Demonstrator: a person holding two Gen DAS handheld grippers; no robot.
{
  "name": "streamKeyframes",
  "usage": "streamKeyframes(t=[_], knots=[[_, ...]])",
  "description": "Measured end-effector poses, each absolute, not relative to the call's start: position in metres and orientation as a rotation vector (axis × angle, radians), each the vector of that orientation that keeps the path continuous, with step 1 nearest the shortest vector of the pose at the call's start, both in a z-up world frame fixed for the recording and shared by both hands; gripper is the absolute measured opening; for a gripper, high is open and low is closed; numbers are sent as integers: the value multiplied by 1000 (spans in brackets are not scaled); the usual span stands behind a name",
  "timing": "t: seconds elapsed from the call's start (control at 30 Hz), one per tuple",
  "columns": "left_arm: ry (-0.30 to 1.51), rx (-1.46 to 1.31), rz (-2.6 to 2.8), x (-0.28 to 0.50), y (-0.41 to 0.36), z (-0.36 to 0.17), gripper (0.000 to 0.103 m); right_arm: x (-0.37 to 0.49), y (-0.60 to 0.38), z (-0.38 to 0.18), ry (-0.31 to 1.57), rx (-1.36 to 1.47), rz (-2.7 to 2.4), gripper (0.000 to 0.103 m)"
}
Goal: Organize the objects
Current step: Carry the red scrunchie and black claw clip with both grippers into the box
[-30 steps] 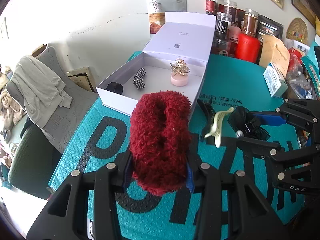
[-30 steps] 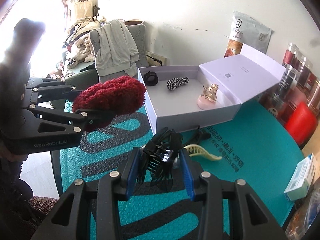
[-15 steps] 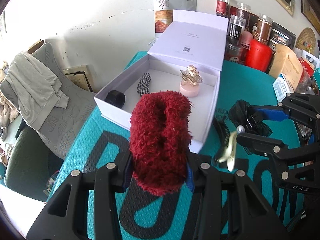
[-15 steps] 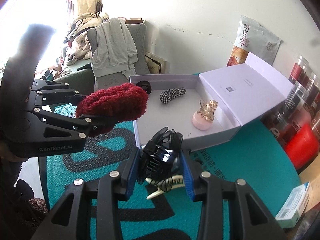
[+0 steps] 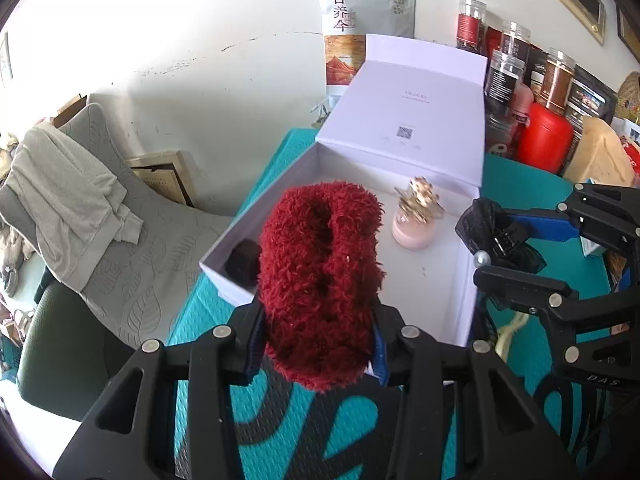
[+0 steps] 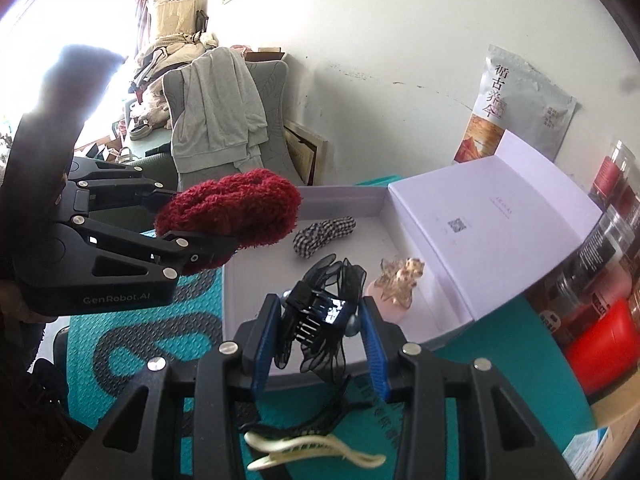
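Note:
My left gripper (image 5: 318,346) is shut on a fluffy dark-red scrunchie (image 5: 320,280) and holds it above the near-left edge of the open white box (image 5: 466,292); it also shows in the right wrist view (image 6: 232,216). My right gripper (image 6: 320,344) is shut on a black bow hair clip (image 6: 320,312), held over the box's near-right edge; the clip also shows in the left wrist view (image 5: 496,236). Inside the box lie a checked scrunchie (image 6: 324,236), a black hair tie (image 5: 242,262) and a pink base with a gold clip (image 5: 416,216).
A cream claw clip (image 6: 316,454) and a thin black clip (image 6: 300,424) lie on the teal mat (image 6: 500,380) below my right gripper. Jars and a red canister (image 5: 544,140) crowd the back right. A chair with grey clothing (image 5: 76,208) stands left of the table.
Both grippers have moved forward with their loads, from over the mat to above the near edge of the white box. The cream clip stays on the mat behind.

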State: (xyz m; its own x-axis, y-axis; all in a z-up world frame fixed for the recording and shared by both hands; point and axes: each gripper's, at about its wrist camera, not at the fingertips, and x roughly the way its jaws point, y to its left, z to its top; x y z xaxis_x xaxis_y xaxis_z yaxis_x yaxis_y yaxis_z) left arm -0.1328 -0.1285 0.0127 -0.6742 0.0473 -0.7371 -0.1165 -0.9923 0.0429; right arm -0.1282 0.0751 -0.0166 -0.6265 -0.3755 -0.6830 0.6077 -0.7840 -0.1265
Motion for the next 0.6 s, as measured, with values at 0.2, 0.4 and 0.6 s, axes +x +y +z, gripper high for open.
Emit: streamKeyframes(t=[0.2, 0.4, 0.6], knots=[[160, -1211, 2793, -168, -133, 13, 40, -155, 72, -15, 474, 868, -2379, 40], [192, -1225, 2779, -204, -136, 1, 40, -183, 67, -20, 463, 869, -2385, 40], [221, -1245, 2747, -236, -132, -18, 40, -208, 62, -35, 483, 884, -2378, 40]])
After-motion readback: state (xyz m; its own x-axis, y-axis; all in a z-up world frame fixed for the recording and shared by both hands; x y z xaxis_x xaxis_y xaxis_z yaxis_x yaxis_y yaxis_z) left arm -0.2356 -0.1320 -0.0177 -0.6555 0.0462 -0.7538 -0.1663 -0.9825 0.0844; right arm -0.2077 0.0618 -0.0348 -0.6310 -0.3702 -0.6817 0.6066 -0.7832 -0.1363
